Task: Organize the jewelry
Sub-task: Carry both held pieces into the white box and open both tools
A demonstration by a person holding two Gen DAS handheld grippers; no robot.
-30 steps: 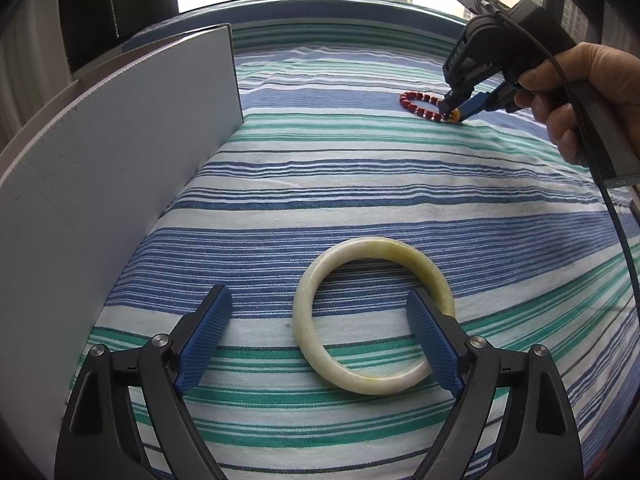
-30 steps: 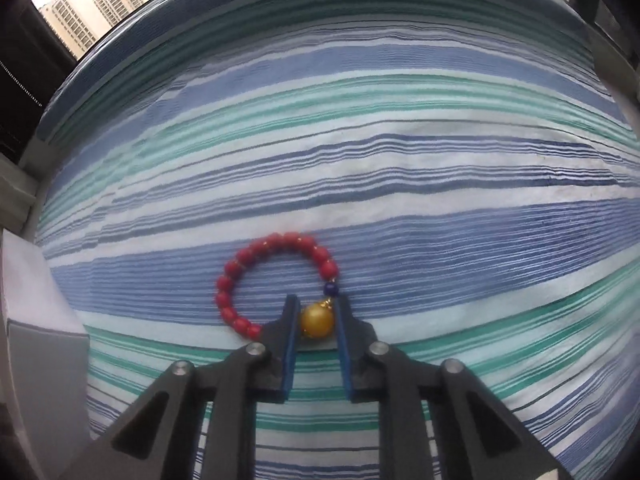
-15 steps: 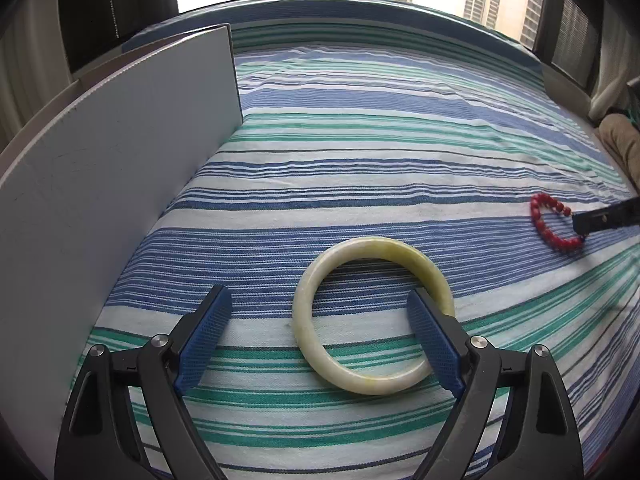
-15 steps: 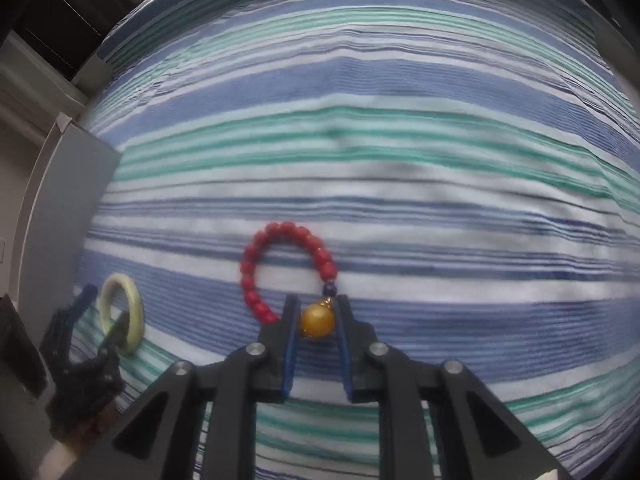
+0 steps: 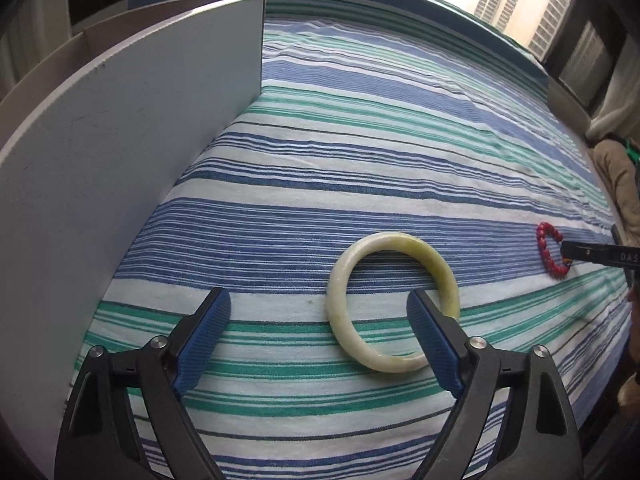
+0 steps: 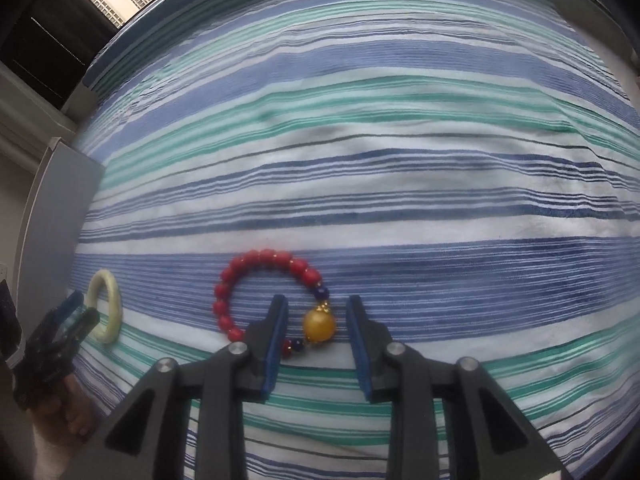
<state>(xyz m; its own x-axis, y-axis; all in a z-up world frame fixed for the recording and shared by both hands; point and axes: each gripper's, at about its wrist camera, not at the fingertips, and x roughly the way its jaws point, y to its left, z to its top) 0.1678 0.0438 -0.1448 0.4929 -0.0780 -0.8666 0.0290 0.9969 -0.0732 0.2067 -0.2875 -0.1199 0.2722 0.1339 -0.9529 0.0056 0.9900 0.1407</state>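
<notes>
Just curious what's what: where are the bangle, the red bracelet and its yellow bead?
Bangle (image 5: 344,280): left wrist view, left rim.
Red bracelet (image 6: 260,258): right wrist view, top beads.
Yellow bead (image 6: 319,326): right wrist view, centre.

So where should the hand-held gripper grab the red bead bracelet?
Probably at the big amber bead. It is the fattest, firmest part of the red bead bracelet, which lies flat on the striped cloth. The right hand-held gripper is open with that bead between its fingers, so come in low from the near side and close across it.
</notes>
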